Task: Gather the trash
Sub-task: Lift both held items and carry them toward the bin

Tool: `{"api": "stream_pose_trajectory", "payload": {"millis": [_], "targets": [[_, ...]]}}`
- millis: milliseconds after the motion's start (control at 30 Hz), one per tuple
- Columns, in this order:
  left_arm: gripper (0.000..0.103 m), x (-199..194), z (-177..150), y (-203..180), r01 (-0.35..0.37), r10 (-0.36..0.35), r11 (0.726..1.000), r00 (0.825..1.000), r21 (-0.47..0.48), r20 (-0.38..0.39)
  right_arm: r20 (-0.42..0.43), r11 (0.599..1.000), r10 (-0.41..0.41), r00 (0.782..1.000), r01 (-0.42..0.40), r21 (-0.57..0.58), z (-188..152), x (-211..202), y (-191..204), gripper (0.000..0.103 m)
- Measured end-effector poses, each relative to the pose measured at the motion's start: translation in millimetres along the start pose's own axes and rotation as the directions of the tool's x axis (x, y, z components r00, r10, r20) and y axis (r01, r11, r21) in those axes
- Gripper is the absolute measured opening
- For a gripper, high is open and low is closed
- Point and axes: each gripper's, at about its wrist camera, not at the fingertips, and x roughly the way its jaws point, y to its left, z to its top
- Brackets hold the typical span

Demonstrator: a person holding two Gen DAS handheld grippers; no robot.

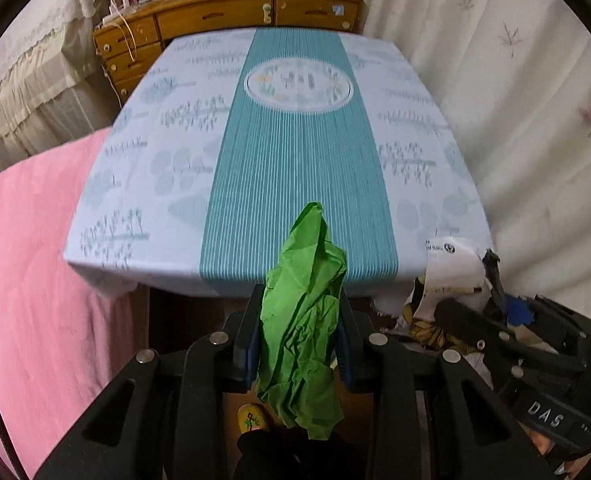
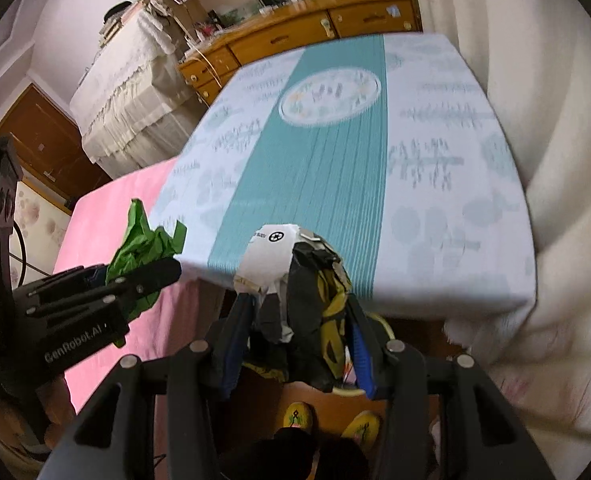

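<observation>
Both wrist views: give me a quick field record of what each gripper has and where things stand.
left gripper: shut on crumpled green paper
right gripper: shut on bundle of crumpled wrappers, white, black and yellow
position: both held in front of the near edge of the table, not over it
table top: patterned cloth only, no trash visible on it
bin: possible round rim below right gripper, mostly hidden

White letters "DAS" stand on the black body of the right gripper, right of the left jaws. "GenRobot.AI" stands in white on the black body of the left gripper, left of the right jaws. Small print on the crumpled white, black and yellow wrapper between the right jaws is unreadable.
</observation>
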Motion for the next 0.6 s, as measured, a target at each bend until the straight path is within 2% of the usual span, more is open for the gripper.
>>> {"api": "stream_pose_trajectory", "payload": {"millis": [200, 333, 600], "targets": [[0.029, 41.0, -29.3, 7.1, 0.019, -0.018, 1.0, 0.995, 0.014, -0.094, -0.083, 0.998, -0.017, 0.996, 0.022, 0.065, -41.3, 35.6, -5.6, 0.046], [0.029, 81.1, -49.2, 11.7, 0.034, -0.026, 0.998, 0.989, 0.054, -0.144, -0.136, 0.988, -0.043, 0.99, 0.063, 0.142, -67.3, 75.6, -17.4, 0.046], [0.03, 189.4, -91.9, 13.9, 0.077, -0.045, 0.987, 0.974, 0.138, -0.224, -0.161, 0.943, -0.068, 0.985, 0.116, 0.311, -110.9, 168.8, -57.6, 0.047]]}}
